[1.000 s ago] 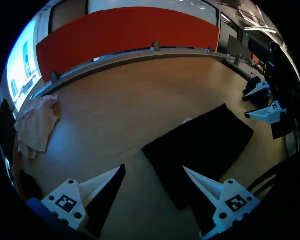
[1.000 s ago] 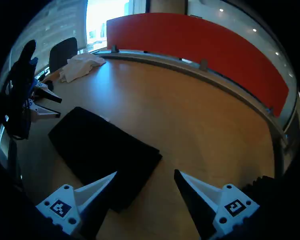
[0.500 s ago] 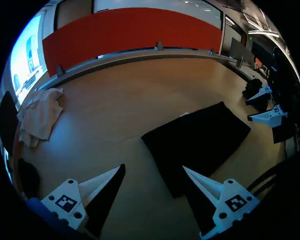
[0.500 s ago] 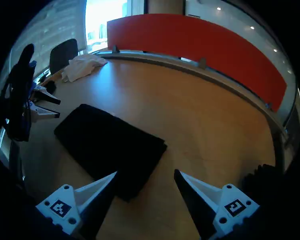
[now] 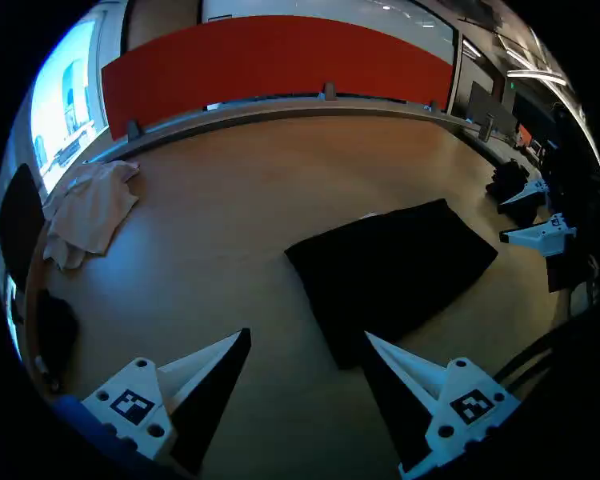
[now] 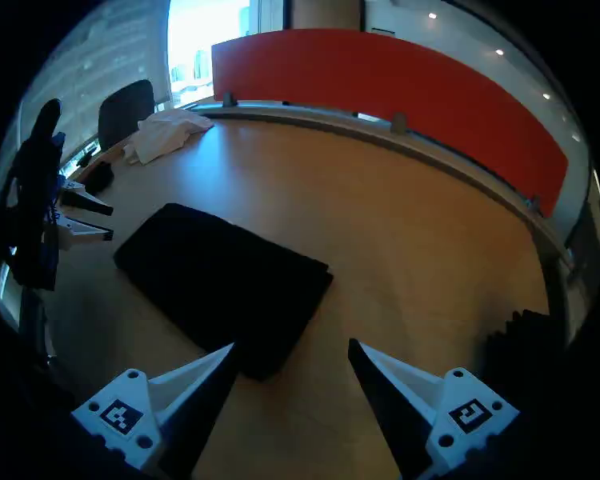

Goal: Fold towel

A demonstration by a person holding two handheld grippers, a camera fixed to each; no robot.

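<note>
A black towel (image 5: pixel 392 268) lies folded flat as a rectangle on the wooden table (image 5: pixel 244 208); the right gripper view has the same black towel (image 6: pixel 224 276) just ahead. My left gripper (image 5: pixel 308 352) stands open above the table, its right finger over the towel's near corner, nothing between its fingers. My right gripper (image 6: pixel 292 364) is open too, held just short of the towel's near edge. Across the towel each view catches the other tool: the right gripper (image 5: pixel 536 212) at far right, the left gripper (image 6: pixel 80 218) at far left.
A crumpled cream cloth (image 5: pixel 88 212) lies at the table's far left corner, also the cream cloth (image 6: pixel 164 132) near a dark chair (image 6: pixel 128 108). A red partition (image 5: pixel 276 68) runs along the table's back edge. A small dark object (image 5: pixel 56 332) sits near the left edge.
Both grippers have drawn back from the towel, which now sits farther ahead in each view. Both stayed open. The towel has not changed shape.
</note>
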